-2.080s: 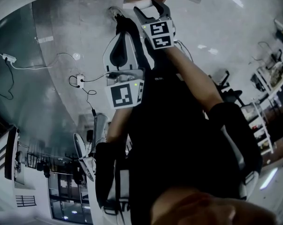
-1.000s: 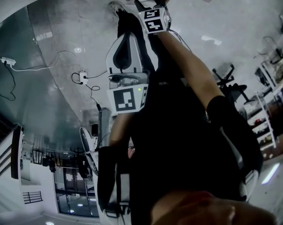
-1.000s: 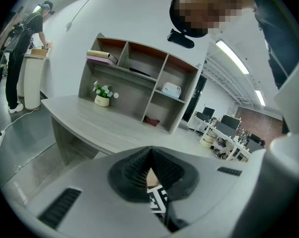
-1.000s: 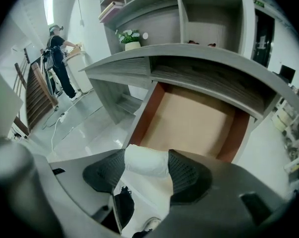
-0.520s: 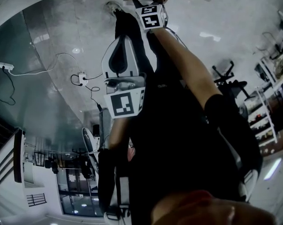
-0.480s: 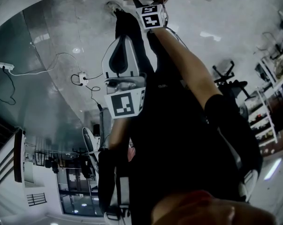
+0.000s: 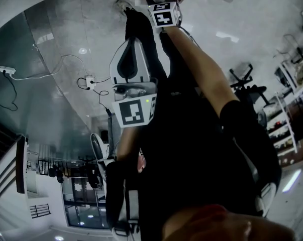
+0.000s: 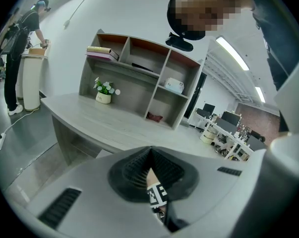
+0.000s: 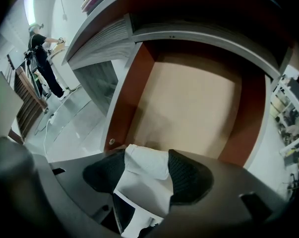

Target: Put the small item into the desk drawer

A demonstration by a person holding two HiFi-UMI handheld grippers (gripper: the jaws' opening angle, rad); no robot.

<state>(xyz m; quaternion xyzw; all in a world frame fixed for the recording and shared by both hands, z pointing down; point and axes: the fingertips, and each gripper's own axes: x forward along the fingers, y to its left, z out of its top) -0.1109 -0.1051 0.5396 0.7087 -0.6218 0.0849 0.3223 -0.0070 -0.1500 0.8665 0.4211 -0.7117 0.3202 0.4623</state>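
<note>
The right claw point(image 9: 148, 177) is clenched on the small item point(image 9: 148, 158) – a pale, soft-looking white piece pinched between the two dark ribbed pads, with its upper end poking out past the tips. It is held over the open drawer point(image 9: 189, 108), whose bare tan bottom and reddish-brown side walls fill that claw's view. The drawer hangs under the edge of the tabletop point(image 8: 99, 128), so the arm reaches forward and low to get the item over the opening. From the head view the right arm stretches away to the top of the frame, where the drawer's front corner just shows. The left claw point(image 8: 150, 157) is pressed together at the tips with nothing gripped. It hangs back near the person's body, well apart from the drawer, probably so as not to crowd the reach. Its own view looks up across the tabletop to a shelf unit point(image 8: 139, 78) and a potted plant point(image 8: 103, 90). The item seems to sit above the drawer floor, not on it, so the likely next step is to lower it a little and release it – a drop from here might bounce or roll toward a wall.
</note>
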